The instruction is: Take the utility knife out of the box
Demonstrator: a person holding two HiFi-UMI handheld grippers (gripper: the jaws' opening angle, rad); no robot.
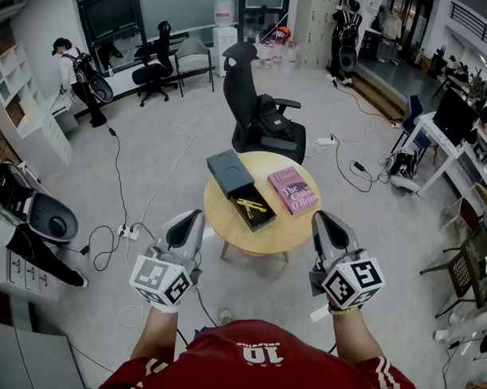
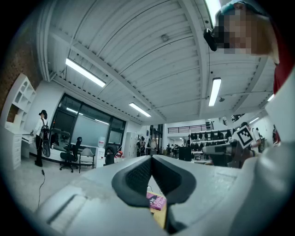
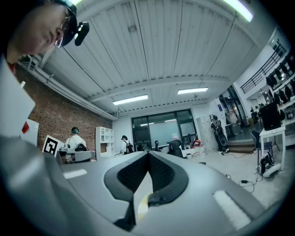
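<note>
Head view: one round table (image 1: 227, 221) carries one dark box (image 1: 231, 170). The box's tray (image 1: 262, 218) is slid out toward the table's near edge. One yellow knife (image 1: 250, 205) lies in the tray, the only thing in it; its detail is too small to make out. One pink book (image 1: 292, 190) lies just beside the box, on the table's right half. One black chair (image 1: 258, 110) stands behind the table. Two people stand far beyond the table, one to the left and one at the back. The left gripper (image 1: 193, 217) and the right gripper (image 1: 321, 219) hang at the table's near edge, well apart, one on each side. Neither touches the box. Each has its jaws closed and nothing in them.

Left gripper view: the jaws meet at the tips, pressed together with nothing between them. In the small gap below the tips show a corner of the book (image 2: 156, 201) and a strip of the table (image 2: 160, 217). The box and knife are hidden behind the jaws. The right gripper's marker cube (image 2: 243, 135) shows at the right.

Right gripper view: the jaws are likewise closed tip to tip and empty. Only a pale sliver of the table (image 3: 142, 207) shows under them; box, knife and book are hidden. The left gripper's cube (image 3: 50, 145) is cut off at the left.
</note>
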